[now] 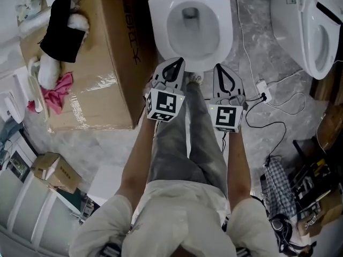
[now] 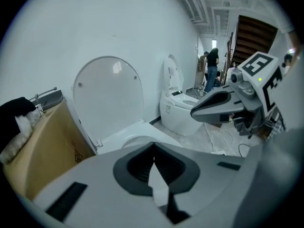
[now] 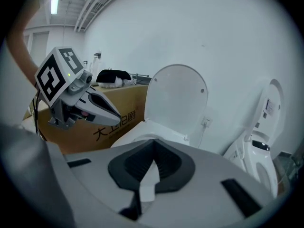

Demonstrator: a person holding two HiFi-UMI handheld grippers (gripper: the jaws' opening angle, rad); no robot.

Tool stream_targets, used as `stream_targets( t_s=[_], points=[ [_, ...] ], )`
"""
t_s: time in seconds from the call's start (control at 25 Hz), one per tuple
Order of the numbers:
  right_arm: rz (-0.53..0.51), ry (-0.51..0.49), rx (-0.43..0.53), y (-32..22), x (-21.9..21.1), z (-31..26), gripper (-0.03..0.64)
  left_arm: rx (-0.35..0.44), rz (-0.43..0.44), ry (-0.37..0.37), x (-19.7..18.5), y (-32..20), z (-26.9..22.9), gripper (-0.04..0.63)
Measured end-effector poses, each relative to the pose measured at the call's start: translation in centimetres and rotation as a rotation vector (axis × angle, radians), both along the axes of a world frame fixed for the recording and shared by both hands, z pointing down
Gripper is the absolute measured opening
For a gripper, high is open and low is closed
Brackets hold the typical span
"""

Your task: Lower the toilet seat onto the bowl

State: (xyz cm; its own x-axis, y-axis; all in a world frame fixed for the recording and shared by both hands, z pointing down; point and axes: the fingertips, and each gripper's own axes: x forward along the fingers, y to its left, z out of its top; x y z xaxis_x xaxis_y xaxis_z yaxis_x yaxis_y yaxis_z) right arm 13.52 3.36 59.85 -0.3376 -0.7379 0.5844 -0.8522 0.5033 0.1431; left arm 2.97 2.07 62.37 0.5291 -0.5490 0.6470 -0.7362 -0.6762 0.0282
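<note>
Only the right gripper view shows the cardboard box's side, printed with dark Chinese characters. The left gripper and the right gripper hang closed and empty before the bowl. The toilet seat lies flat on it. Only the gripper views show the lid upright against the wall.

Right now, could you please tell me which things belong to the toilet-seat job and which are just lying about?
Job: toilet, its upright lid, left gripper, right gripper.
Lying about: cardboard box, second toilet, pink cloth, small carton.
</note>
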Motion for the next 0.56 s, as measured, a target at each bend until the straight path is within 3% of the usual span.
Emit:
stream_targets(
  t_s=[0.56],
  points=[
    [0.0, -0.029, 0.021, -0.9, -0.5, -1.2, 0.005, 0.04, -0.053, 0.022, -0.7, -1.1, -2.0, 0.014]
  ],
)
